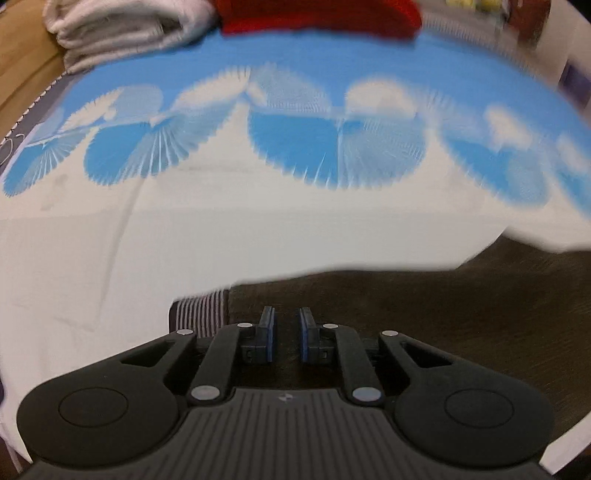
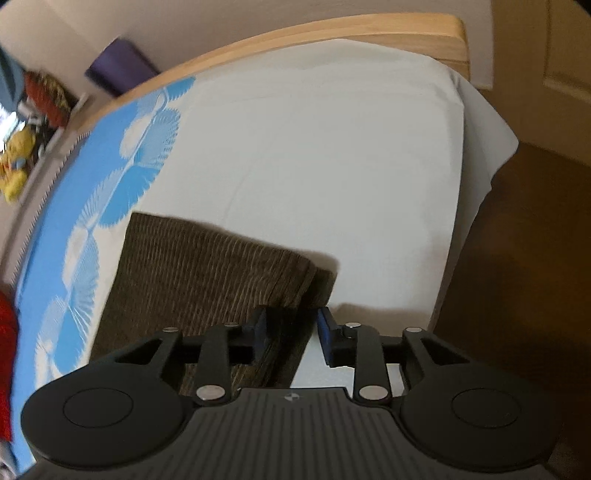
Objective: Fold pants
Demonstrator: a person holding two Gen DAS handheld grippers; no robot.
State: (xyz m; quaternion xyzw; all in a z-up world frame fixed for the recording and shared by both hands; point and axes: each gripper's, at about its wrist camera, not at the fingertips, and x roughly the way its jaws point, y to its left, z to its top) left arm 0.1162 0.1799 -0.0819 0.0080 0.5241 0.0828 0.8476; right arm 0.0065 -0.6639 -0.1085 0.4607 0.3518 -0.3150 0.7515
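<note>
Brown corduroy pants lie on a white bedsheet with a blue fan pattern. In the left wrist view, a striped inner waistband shows at their left edge. My left gripper is over that end, jaws nearly together, with dark fabric filling the narrow gap. In the right wrist view the pants lie folded, with a layered edge running toward me. My right gripper stands open astride that edge. Its left pad is over the cloth and its right pad over the sheet.
A folded white towel and a red cloth lie at the far side of the bed. A wooden bed frame rims the mattress. The bed's corner and brown floor are on the right. A yellow toy and clutter sit at far left.
</note>
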